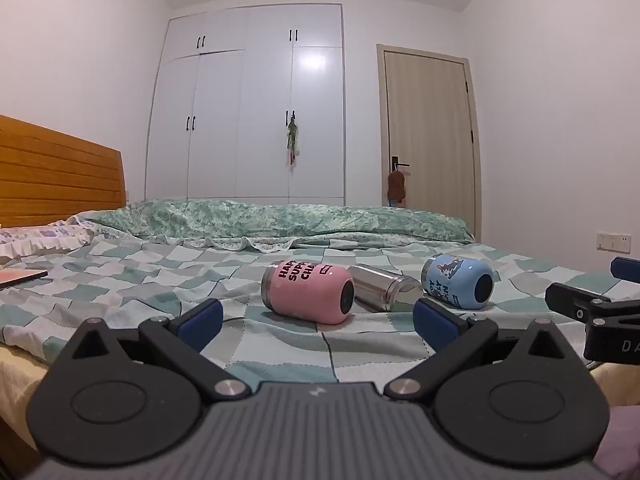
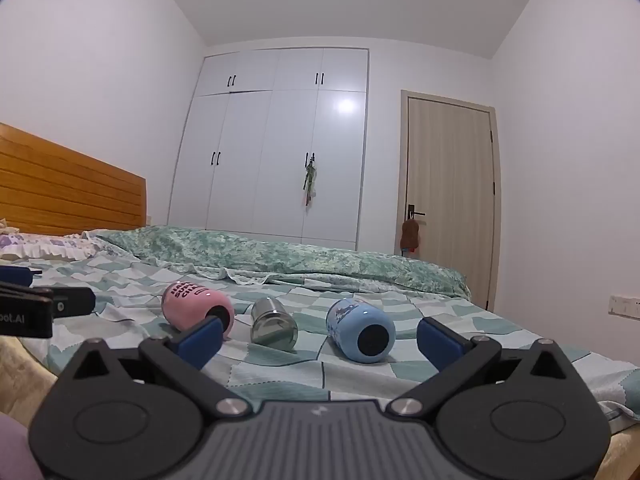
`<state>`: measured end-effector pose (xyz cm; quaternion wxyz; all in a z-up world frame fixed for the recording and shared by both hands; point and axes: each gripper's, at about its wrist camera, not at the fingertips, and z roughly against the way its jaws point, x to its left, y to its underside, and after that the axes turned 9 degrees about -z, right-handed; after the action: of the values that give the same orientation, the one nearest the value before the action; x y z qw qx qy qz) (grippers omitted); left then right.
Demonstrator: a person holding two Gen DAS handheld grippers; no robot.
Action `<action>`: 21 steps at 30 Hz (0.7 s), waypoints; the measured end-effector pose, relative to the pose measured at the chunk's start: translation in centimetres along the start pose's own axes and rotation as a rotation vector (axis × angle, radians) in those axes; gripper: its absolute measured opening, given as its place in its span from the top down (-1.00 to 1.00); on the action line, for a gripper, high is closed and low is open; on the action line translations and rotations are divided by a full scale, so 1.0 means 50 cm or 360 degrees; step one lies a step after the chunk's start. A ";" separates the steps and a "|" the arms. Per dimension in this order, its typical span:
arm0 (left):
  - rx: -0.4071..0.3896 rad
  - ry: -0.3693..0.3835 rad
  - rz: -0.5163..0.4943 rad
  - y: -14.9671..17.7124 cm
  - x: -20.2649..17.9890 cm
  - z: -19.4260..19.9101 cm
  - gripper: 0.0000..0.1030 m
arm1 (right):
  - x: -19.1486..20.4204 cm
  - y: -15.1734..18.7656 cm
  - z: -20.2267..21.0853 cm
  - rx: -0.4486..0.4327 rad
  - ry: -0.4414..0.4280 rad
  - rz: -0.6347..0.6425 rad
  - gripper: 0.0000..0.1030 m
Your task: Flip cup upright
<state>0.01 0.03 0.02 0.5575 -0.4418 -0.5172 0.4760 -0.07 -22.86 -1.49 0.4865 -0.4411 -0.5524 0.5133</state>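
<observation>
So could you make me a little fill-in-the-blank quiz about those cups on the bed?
1. The pink cup, silver cup and blue cup all lie on their ____.
2. The middle cup is coloured ____.
3. The left gripper and right gripper both have their fingers ____, holding nothing.
4. The cups rest on a checked ____.

Missing words: sides; silver; open; bedsheet

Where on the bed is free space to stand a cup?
Bare sheet lies between the left tool and the pink cup. Crowded: pink cup, steel cup and blue cup lie close together.
</observation>
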 end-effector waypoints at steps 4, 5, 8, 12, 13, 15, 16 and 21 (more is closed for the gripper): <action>-0.0004 0.0004 0.0000 0.000 0.001 0.000 -1.00 | 0.002 0.000 -0.001 0.0000 -0.0002 0.0004 -1.00; -0.0005 0.0003 -0.0001 0.000 0.001 0.000 -1.00 | 0.002 0.000 -0.002 0.0000 -0.0003 0.0005 -1.00; -0.0011 0.0004 -0.0007 0.000 0.002 0.001 -1.00 | 0.003 0.000 -0.006 0.0002 -0.0002 0.0007 -1.00; -0.0008 0.0009 -0.0009 0.008 0.003 0.000 -1.00 | 0.002 0.002 0.000 -0.0011 0.0000 0.0005 -1.00; -0.0008 0.0004 -0.0005 0.005 0.001 0.000 -1.00 | 0.005 0.001 0.000 -0.0012 -0.0001 0.0007 -1.00; -0.0012 0.0006 -0.0006 0.005 -0.001 0.001 -1.00 | 0.009 0.001 0.001 -0.0013 -0.0001 0.0011 -1.00; -0.0012 0.0005 -0.0006 0.003 -0.003 0.003 -1.00 | 0.011 -0.001 0.001 -0.0013 -0.0001 0.0012 -1.00; -0.0014 0.0006 -0.0001 0.003 -0.001 0.004 -1.00 | 0.008 -0.006 0.002 -0.0016 -0.0001 0.0017 -1.00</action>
<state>-0.19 0.02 -0.09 0.5567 -0.4449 -0.5185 0.4726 -0.24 -22.52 -1.15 0.4815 -0.4463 -0.5527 0.5133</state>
